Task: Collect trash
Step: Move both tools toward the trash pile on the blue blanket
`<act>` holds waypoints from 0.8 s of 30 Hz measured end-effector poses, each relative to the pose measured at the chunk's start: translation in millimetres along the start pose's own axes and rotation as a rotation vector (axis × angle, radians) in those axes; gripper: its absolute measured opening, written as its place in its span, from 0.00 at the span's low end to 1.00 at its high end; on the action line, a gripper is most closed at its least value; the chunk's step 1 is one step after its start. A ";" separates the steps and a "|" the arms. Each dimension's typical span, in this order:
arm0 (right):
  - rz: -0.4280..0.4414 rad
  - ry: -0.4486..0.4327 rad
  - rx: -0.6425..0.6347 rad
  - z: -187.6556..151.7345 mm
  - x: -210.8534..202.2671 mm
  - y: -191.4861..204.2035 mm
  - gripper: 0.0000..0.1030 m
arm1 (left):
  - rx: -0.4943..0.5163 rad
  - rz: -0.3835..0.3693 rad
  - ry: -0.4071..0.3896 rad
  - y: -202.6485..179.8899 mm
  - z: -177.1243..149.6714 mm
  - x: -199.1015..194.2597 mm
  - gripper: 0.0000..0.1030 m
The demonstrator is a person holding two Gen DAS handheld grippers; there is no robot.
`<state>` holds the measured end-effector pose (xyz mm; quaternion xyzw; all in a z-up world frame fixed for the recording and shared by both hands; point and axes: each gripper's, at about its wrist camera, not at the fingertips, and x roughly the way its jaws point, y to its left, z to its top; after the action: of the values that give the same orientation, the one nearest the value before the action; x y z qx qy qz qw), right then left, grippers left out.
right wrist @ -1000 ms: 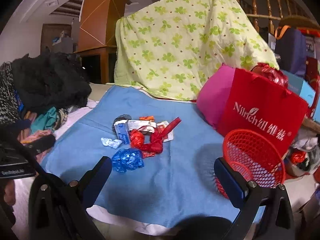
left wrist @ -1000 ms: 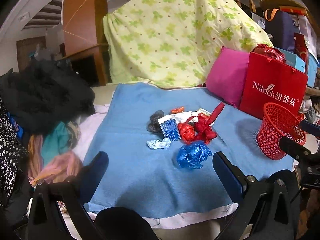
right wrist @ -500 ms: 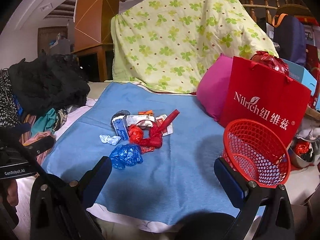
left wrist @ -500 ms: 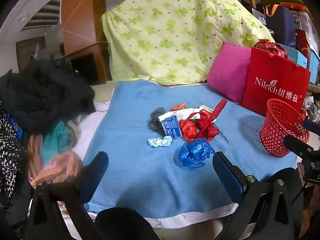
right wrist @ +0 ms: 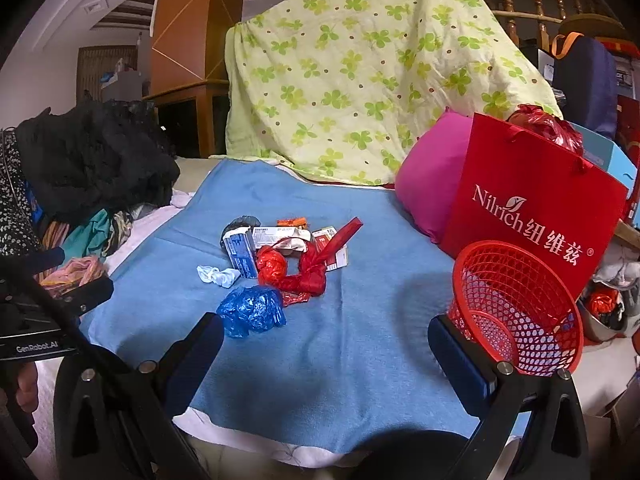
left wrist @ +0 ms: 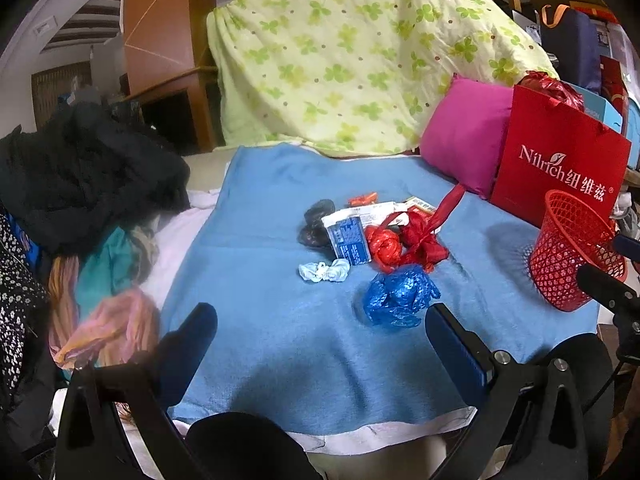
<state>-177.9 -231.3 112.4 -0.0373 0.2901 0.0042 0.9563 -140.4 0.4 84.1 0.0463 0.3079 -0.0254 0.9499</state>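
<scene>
A heap of trash lies mid-way on the blue blanket [left wrist: 288, 344]: a crumpled blue plastic bag [left wrist: 396, 296] [right wrist: 252, 310], red plastic bags [left wrist: 404, 244] [right wrist: 296, 268], a blue-white carton [left wrist: 348, 236] [right wrist: 240, 252], a white wad [left wrist: 324, 272] [right wrist: 218, 276], a black bag [left wrist: 314, 220] and paper wrappers. A red mesh basket [left wrist: 568, 248] [right wrist: 516, 308] stands at the right. My left gripper [left wrist: 320, 336] is open and empty, short of the blue bag. My right gripper [right wrist: 324, 344] is open and empty, with the basket by its right finger.
A red Nilrich paper bag [right wrist: 532, 216] and a pink pillow [left wrist: 464, 136] stand behind the basket. A green-patterned quilt [left wrist: 360, 52] covers the back. Black and coloured clothes [left wrist: 80, 168] pile at the left. The blanket's near edge hangs over the bed front.
Both grippers have shifted slightly; the trash heap and basket sit a little nearer and more central in view. Nothing was taken hold of.
</scene>
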 end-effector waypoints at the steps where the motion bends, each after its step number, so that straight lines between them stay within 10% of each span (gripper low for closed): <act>1: 0.000 0.003 -0.001 0.1 2.1 0.6 1.00 | -0.002 0.000 0.004 0.7 -0.5 1.6 1.00; 9: 0.017 0.017 -0.006 1.5 22.7 2.6 1.00 | -0.027 0.011 0.054 13.1 -8.8 30.8 1.00; 24: 0.305 0.155 0.134 -12.1 124.3 -8.0 1.00 | -0.038 0.047 0.148 32.3 -22.8 97.8 1.00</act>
<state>-81.0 -241.9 34.0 0.0707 0.3650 0.1271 0.9196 -72.1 33.0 10.7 0.0374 0.3763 0.0064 0.9257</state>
